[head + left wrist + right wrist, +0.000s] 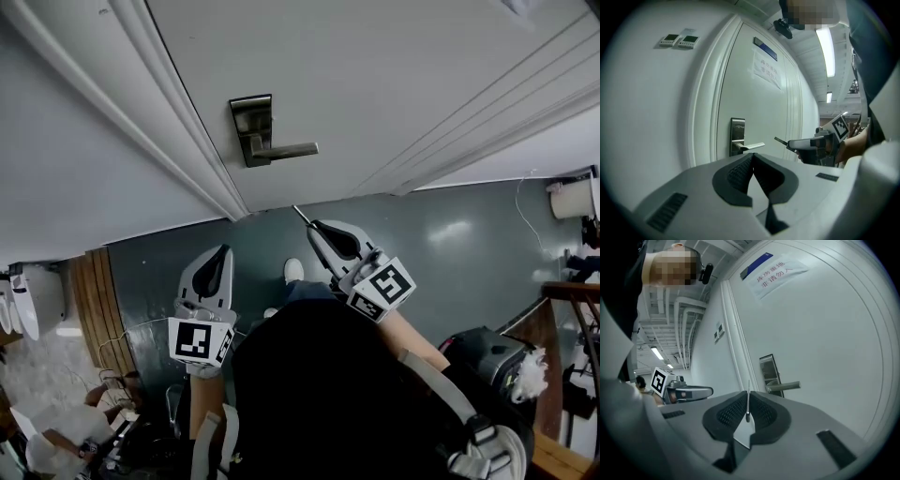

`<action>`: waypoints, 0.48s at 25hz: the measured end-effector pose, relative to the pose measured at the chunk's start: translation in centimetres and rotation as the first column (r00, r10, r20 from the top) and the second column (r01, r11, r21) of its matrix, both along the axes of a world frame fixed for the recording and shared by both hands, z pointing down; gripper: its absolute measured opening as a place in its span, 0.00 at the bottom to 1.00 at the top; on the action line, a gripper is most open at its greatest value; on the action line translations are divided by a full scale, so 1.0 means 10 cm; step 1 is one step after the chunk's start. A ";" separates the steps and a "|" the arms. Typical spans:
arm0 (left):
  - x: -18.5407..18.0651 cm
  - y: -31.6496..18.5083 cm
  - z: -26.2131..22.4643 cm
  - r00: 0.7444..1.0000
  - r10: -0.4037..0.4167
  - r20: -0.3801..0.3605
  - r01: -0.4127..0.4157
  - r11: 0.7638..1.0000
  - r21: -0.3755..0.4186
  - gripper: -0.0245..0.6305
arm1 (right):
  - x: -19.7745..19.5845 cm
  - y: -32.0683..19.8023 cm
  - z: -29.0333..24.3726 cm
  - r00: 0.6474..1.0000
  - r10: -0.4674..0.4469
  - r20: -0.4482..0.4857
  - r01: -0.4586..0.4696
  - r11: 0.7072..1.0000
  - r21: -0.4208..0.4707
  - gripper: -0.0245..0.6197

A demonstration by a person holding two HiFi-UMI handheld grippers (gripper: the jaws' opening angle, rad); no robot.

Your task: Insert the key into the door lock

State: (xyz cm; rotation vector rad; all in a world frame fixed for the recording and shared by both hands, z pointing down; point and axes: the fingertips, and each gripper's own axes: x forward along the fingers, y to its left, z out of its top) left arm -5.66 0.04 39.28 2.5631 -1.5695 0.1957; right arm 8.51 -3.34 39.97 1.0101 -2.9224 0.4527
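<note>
A white door (394,84) carries a metal lock plate with a lever handle (258,131); the same lock plate shows in the left gripper view (737,136) and the right gripper view (769,372). My right gripper (314,228) is shut on a thin metal key (301,217) whose blade (748,399) points toward the door, a short way below and right of the handle. My left gripper (221,255) hangs further back and left, shut with nothing between its jaws (752,157). In the left gripper view the key (781,140) juts from the right gripper.
The door frame (169,122) runs diagonally left of the lock, with white wall (56,141) beyond it. A paper notice (776,273) is stuck high on the door. The floor is dark green (450,234). A black bag (487,361) and wooden railing (572,300) stand at right.
</note>
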 end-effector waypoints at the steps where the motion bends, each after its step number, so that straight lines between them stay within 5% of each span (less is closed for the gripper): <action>1: 0.00 -0.05 0.01 1.000 -0.013 0.002 0.013 1.000 -0.004 0.05 | 0.00 -0.06 0.02 1.000 -0.014 0.011 0.014 1.000 -0.012 0.09; 12: -0.06 -0.33 0.13 0.994 -0.112 0.019 0.112 0.993 -0.039 0.05 | -0.20 -0.43 0.43 0.986 -0.128 0.106 0.145 0.976 -0.165 0.09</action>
